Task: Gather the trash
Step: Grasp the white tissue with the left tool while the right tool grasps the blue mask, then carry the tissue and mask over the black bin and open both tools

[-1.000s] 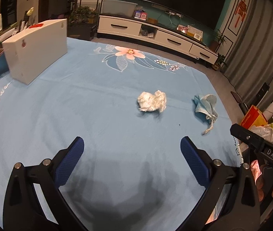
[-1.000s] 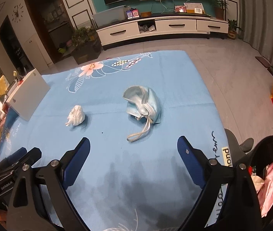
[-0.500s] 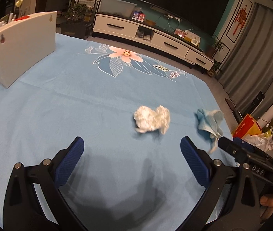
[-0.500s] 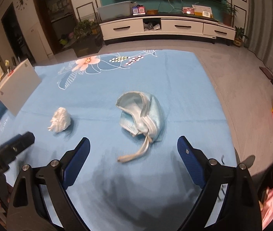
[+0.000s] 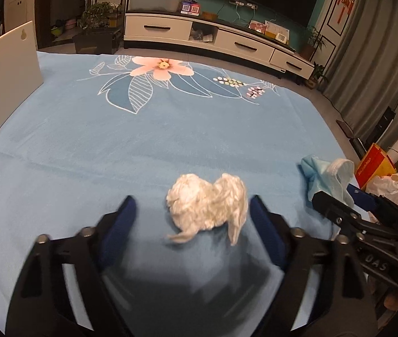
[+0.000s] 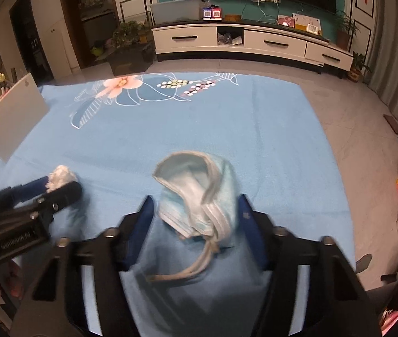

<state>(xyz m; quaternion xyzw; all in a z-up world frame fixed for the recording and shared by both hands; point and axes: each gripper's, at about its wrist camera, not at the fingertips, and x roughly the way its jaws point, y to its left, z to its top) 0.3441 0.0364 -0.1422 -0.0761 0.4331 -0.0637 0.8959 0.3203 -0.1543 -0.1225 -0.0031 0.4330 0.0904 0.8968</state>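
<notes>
A crumpled white tissue [image 5: 207, 205] lies on the blue flowered cloth [image 5: 171, 129], between the blue pads of my left gripper [image 5: 192, 202]. Its jaws are closing; the right pad is at the tissue's edge and the left pad stands apart from it. A light blue face mask [image 6: 199, 193] with a loose strap lies between the pads of my right gripper [image 6: 194, 205]. These jaws are closing too, with narrow gaps on both sides. The mask [image 5: 328, 177] and tissue [image 6: 61, 177] each show in the other wrist view.
A white box [image 6: 13, 118] stands on the cloth at the far left. The table's right edge drops to a tiled floor [image 6: 353, 129]. A red bag [image 5: 373, 163] and white plastic bags sit on the floor there. A white TV cabinet [image 6: 255, 42] lines the far wall.
Both grippers moved forward and down, so the tissue and the mask now sit between their pads. Both pairs of jaws have narrowed.
</notes>
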